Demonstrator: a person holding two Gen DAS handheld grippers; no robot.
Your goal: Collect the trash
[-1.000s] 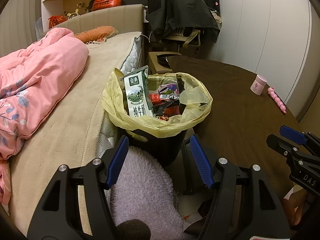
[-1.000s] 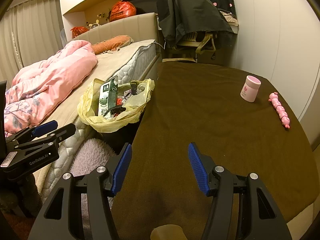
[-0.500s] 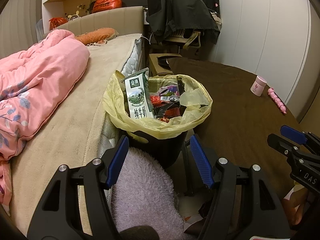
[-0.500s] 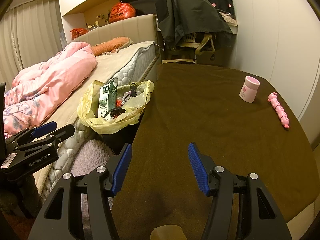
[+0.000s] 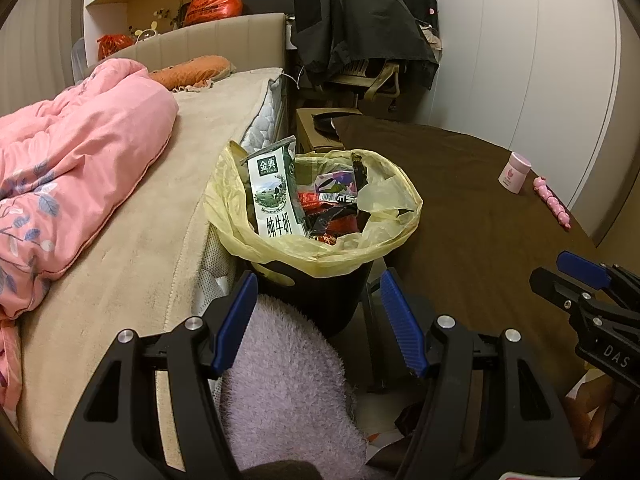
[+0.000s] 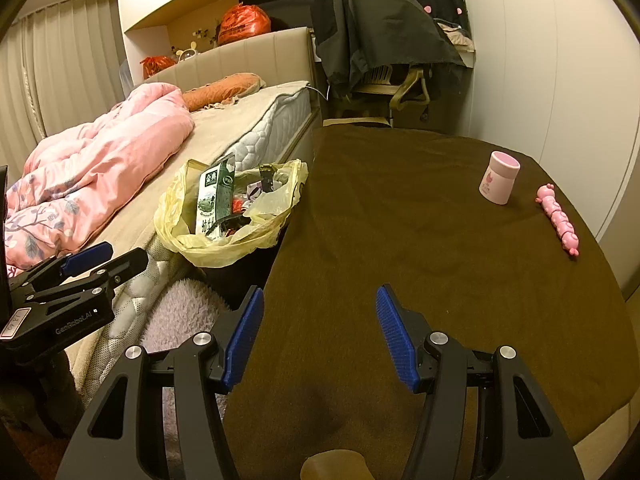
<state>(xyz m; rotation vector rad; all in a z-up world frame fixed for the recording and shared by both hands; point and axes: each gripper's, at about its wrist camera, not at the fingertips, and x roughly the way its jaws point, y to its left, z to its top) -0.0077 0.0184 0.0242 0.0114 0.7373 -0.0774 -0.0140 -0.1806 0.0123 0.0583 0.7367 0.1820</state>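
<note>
Standing just beyond the closing, empty left tongs (image 5: 318, 320): the full trash bin (image 5: 312, 280).

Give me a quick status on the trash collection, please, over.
Left hand-held gripper empty, jaws closing slightly; right hand-held gripper open, empty. Trash bin full, milk carton sticking up. Pink cup and pink toy on table. Nothing in the way.

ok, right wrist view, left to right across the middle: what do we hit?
Pink quilt → left gripper → trash bin's yellow bag with a milk carton sticking out → brown tablecloth → pink cup → pink toy.
</note>
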